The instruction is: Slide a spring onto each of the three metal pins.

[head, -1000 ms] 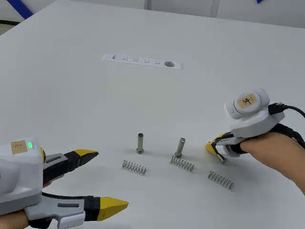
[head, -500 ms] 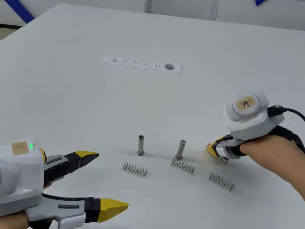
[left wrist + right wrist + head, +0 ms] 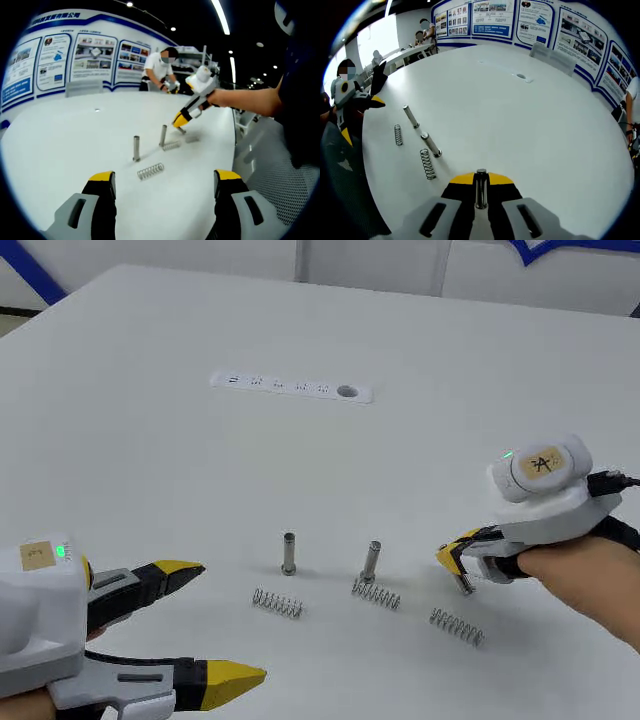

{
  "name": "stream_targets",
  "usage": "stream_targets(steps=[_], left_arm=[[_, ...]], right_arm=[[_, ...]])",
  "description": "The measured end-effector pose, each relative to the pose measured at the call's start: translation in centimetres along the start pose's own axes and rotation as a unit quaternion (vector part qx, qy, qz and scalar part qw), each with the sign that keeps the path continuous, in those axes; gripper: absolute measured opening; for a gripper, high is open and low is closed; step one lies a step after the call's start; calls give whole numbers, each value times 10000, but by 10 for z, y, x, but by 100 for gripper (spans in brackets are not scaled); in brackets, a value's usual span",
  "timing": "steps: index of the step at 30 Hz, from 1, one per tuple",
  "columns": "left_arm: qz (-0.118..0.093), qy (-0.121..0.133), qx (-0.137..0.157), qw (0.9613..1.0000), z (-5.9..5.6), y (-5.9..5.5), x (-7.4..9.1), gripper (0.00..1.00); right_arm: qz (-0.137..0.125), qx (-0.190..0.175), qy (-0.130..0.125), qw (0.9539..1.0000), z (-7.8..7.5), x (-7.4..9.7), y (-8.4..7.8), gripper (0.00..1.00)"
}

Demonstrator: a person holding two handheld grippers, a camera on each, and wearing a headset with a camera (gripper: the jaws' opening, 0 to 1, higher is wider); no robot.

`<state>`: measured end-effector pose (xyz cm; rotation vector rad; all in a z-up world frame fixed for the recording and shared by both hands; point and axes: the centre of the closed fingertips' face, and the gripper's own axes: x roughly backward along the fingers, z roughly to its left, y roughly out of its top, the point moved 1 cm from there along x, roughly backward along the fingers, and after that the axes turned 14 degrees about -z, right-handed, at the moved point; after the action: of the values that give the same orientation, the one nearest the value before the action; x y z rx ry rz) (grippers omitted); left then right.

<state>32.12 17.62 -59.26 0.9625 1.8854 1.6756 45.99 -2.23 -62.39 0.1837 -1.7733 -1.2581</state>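
On the white counter (image 3: 150,460), the first pin (image 3: 289,553) and the second pin (image 3: 371,562) stand upright, side by side but apart. Three springs lie flat in front of them: the first spring (image 3: 277,603) near the first pin, the second spring (image 3: 376,593) just by the second pin's foot, and the third spring (image 3: 456,626) further right. The right tool (image 3: 450,556) is clamped on the tilted third pin (image 3: 480,187), just above the third spring. The left tool (image 3: 231,620) hangs wide open and holds nothing, well left of the springs. A power strip (image 3: 290,386) lies farther back.

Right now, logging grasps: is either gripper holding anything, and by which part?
The right gripper clamps a metal pin by its shaft; the left gripper holds nothing.
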Motion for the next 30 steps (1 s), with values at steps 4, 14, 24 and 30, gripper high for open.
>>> stream_targets(steps=[4, 14, 24, 30], left_arm=[[-5, -17, -22, 10000, -2, 0, 1, 82], [-49, -21, -51, 10000, -2, 3, 2, 82], [-51, -37, -64, 10000, -2, 4, 0, 82], [-54, -50, -77, 9999, -3, 5, -1, 82]], right_arm=[[-104, -57, -16, 9999, 2, 6, 3, 8], [-113, -85, -54, 9999, 2, 8, 0, 7], [-199, -76, -65, 9998, 2, 12, 4, 7], [-259, -78, -77, 9996, 1, 15, 5, 7]])
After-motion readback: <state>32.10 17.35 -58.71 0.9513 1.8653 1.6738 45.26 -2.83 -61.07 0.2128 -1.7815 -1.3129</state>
